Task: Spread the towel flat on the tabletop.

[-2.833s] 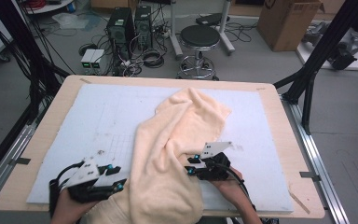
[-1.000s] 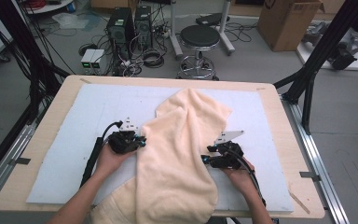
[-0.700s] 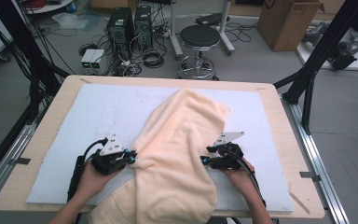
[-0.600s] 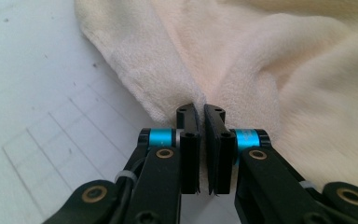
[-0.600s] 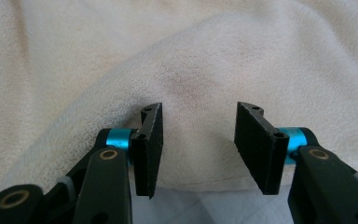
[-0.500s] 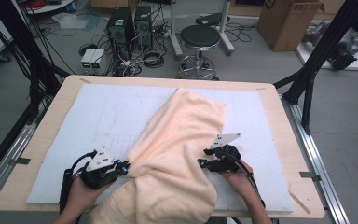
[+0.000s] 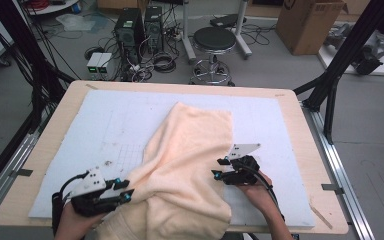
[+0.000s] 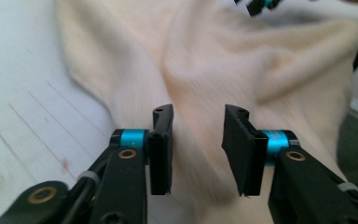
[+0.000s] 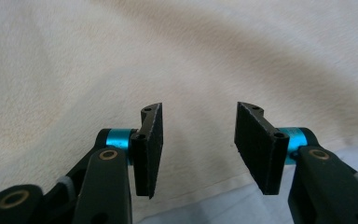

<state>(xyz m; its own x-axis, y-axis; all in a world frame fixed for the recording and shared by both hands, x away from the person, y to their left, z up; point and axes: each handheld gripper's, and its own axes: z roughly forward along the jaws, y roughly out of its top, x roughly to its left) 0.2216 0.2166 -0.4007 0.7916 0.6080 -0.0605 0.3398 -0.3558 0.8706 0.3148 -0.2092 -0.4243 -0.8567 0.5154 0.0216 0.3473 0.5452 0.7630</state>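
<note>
A cream towel (image 7: 187, 170) lies rumpled on the white mat (image 7: 105, 130) covering the surface, its long axis running from the far middle toward the near edge, where it spills over. The left tool (image 7: 125, 192) sits at the towel's near-left edge, jaws apart with cloth between and beyond them in the left gripper view, gripping nothing. The right tool (image 7: 219, 170) faces the towel's right border from just beside it, jaws also spread and empty. Both point inward at the cloth; the left looks nearer a graspable fold.
</note>
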